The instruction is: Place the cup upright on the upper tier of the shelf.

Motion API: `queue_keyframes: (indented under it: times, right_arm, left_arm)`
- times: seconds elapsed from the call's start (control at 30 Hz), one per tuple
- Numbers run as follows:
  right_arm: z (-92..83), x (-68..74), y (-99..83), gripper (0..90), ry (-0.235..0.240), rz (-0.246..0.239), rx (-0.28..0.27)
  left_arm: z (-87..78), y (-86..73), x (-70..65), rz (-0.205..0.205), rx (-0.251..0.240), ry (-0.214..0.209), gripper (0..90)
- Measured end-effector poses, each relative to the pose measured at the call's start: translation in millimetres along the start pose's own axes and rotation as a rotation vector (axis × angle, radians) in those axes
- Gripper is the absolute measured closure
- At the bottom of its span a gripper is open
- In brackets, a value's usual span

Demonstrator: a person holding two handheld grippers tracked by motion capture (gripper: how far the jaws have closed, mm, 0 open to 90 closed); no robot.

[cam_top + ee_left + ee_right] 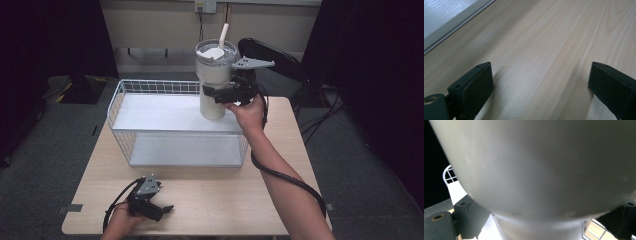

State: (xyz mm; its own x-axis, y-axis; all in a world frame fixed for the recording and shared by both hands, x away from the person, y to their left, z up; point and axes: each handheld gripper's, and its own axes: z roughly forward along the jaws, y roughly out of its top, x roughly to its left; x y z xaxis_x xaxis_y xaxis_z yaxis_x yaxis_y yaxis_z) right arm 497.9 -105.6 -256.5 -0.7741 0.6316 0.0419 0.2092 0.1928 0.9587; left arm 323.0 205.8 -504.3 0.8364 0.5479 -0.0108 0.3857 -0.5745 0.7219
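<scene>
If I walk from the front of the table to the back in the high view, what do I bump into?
Left gripper → wire basket → white tumbler held by the right gripper.

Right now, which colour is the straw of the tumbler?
White, like the lid; the straw of the tumbler shows best in the high view.

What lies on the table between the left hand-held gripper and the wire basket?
Nothing: the high view shows bare wooden table between the left hand-held gripper and the wire basket.
</scene>
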Motion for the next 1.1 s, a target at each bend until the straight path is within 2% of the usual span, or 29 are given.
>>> queue_keyframes:
  times: [0.2,0.3,0.47,0.53,0.67,1.1]
  right_arm:
    - [-0.8,2.6,-0.6,8.6,-0.021,-0.006,0.009]
    - [-1.3,1.8,-1.7,8.4,-0.014,0.014,0.018]
    - [-4.1,3.1,-4.7,8.4,-0.024,0.008,0.047]
    - [-4.2,3.7,-8.5,8.4,-0.026,0.0,0.083]
    - [-6.9,5.0,-12.3,8.3,-0.031,-0.003,0.095]
    - [-31.0,13.8,-26.4,8.3,0.016,0.013,0.097]
  left_arm:
    - [0.0,0.0,0.0,0.0,-0.001,0.0,5.3]
    - [-0.1,0.0,0.1,0.001,0.001,0.0,5.3]
    - [0.0,0.0,0.0,0.0,0.0,0.0,5.3]
    - [0.0,0.0,0.0,0.001,-0.001,0.0,5.3]
    - [0.0,0.0,0.0,0.0,0.0,0.0,5.3]
    - [0.1,-0.1,-0.1,-0.001,-0.001,0.001,5.3]
